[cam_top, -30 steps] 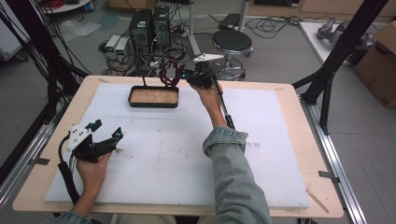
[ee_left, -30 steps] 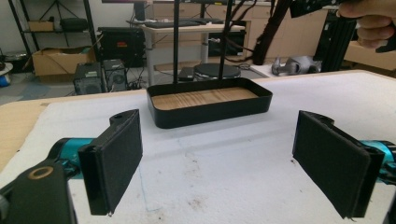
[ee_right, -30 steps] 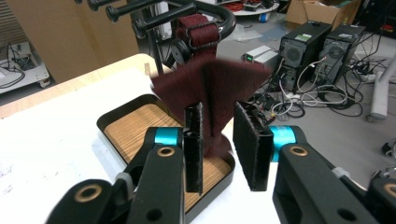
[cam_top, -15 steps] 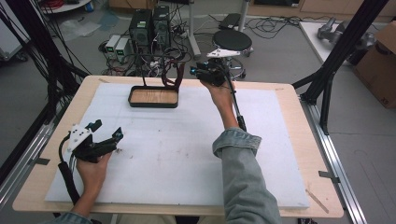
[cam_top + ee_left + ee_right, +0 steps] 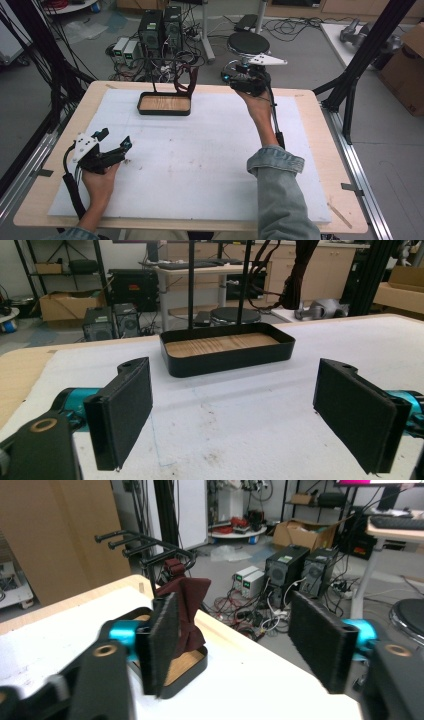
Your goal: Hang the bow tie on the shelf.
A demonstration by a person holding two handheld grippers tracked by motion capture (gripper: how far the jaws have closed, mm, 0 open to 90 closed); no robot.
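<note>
Right gripper (image 5: 231,76) is hanging in the air past the table's far edge, its black padded jaws having just been opening, now standing apart with nothing between them. A dark red fabric bow tie (image 5: 186,611) is hanging from the black metal rack (image 5: 142,547) that is rising out of the black shallow tray with a wooden floor (image 5: 165,104), left of that gripper. Left gripper (image 5: 115,140) is resting low over the white foam mat (image 5: 210,155), jaws spread wide and empty, facing the tray from well apart. The light wooden table (image 5: 320,125) is carrying the mat.
</note>
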